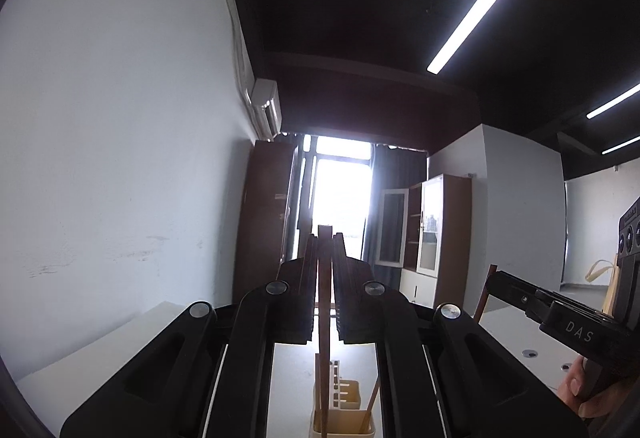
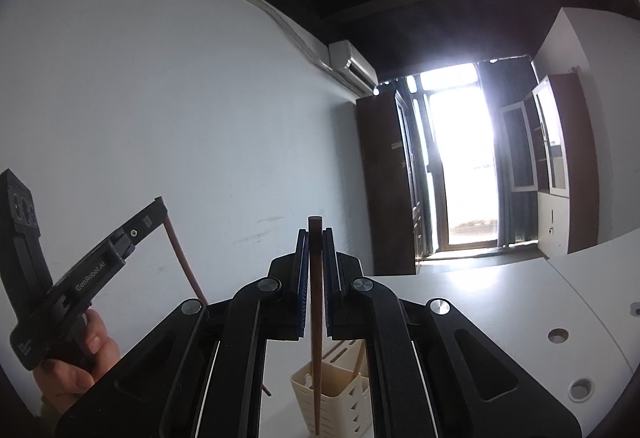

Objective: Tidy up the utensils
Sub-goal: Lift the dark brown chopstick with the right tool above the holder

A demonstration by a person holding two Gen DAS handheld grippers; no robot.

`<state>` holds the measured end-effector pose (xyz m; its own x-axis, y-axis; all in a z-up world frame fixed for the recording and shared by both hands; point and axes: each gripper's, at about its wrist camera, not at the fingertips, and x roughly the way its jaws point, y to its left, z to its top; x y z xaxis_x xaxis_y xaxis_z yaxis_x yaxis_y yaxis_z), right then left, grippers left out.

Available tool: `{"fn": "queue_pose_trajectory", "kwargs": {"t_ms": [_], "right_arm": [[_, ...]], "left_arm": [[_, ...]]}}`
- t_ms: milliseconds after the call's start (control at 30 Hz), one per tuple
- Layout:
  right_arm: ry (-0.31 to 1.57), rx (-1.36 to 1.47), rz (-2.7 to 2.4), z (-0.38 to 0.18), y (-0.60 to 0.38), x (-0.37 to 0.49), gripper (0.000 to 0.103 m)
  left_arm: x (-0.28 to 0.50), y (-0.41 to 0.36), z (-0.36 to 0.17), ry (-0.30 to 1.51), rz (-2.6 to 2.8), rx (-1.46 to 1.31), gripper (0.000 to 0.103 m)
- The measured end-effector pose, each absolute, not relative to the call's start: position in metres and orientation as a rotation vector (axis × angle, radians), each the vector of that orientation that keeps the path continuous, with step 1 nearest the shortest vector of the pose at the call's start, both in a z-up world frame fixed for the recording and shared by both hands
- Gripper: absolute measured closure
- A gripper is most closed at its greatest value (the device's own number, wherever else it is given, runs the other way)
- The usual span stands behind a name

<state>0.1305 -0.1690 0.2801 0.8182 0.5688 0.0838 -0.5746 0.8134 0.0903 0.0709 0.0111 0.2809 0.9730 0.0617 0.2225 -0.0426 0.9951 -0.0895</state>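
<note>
My left gripper point(image 1: 325, 242) is shut on a brown chopstick point(image 1: 323, 318) that stands upright between its pads. Below it sits a cream slotted utensil holder point(image 1: 346, 412) with another chopstick point(image 1: 372, 400) leaning inside. In the right wrist view my right gripper point(image 2: 315, 238) is shut on a second upright chopstick point(image 2: 317, 318), which crosses in front of the holder point(image 2: 340, 394). I cannot tell whether either lower tip is inside it. Each gripper shows in the other's view: the right gripper point(image 1: 495, 275) at right, the left gripper point(image 2: 158, 204) at left with its chopstick point(image 2: 180, 254).
The holder stands on a white table point(image 2: 480, 310) with round cable holes point(image 2: 558, 335) to the right. A white wall runs along the left. Brown cabinets point(image 2: 384, 182) and a bright window point(image 2: 460, 158) lie beyond. A person's hand point(image 2: 76, 358) holds the left gripper's handle.
</note>
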Motion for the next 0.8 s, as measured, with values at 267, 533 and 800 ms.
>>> {"fn": "queue_pose_trajectory", "kwargs": {"t_ms": [267,533,800], "right_arm": [[-0.133,0.165,0.61,0.277,-0.169,0.143,0.096],[-0.192,0.175,0.602,0.274,-0.167,0.163,0.096],[-0.089,0.109,0.572,0.255,-0.141,0.192,0.096]], "left_arm": [[0.079,0.004,0.276,-0.264,0.05,-0.076,0.096],[0.106,0.018,0.267,-0.259,0.039,-0.151,0.096],[0.148,0.015,0.255,-0.085,0.006,-0.095,0.096]]}}
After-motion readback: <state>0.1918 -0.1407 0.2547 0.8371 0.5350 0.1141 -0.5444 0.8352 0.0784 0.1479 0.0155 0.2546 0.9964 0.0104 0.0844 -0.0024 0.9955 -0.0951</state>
